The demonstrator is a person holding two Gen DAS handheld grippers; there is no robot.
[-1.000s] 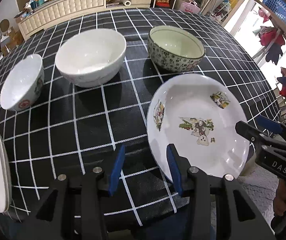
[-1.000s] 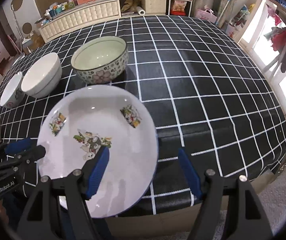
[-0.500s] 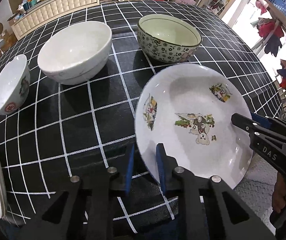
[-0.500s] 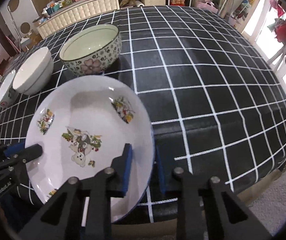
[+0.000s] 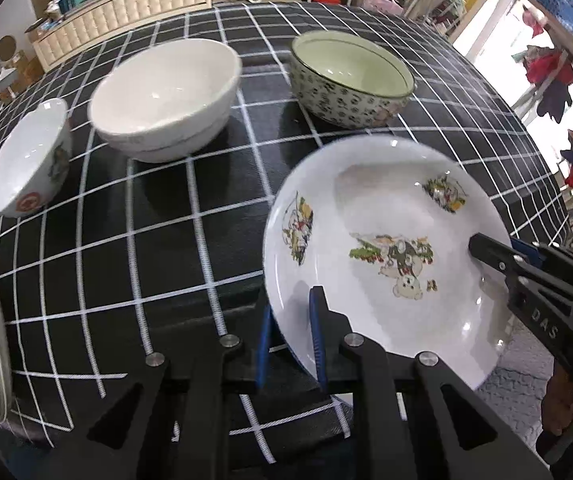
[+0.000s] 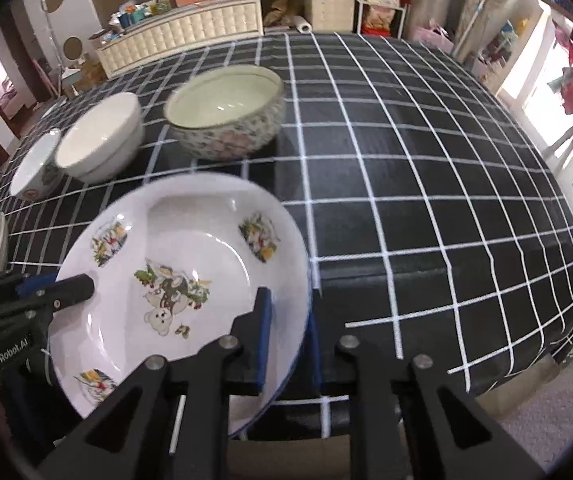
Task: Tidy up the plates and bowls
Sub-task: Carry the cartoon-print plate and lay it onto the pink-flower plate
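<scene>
- Our left tongs [image 5: 291,334] have just been closing and now pinch the near-left rim of the cartoon plate [image 5: 386,216].
- Our right tongs [image 6: 288,336] have likewise been closing and clamp the same plate's right rim.
- The plate sits at the bench [image 6: 426,184] near edge.
- Behind it stand the patterned bowl [image 5: 350,78], white bowl [image 5: 166,98] and small bowl [image 5: 26,160].
</scene>
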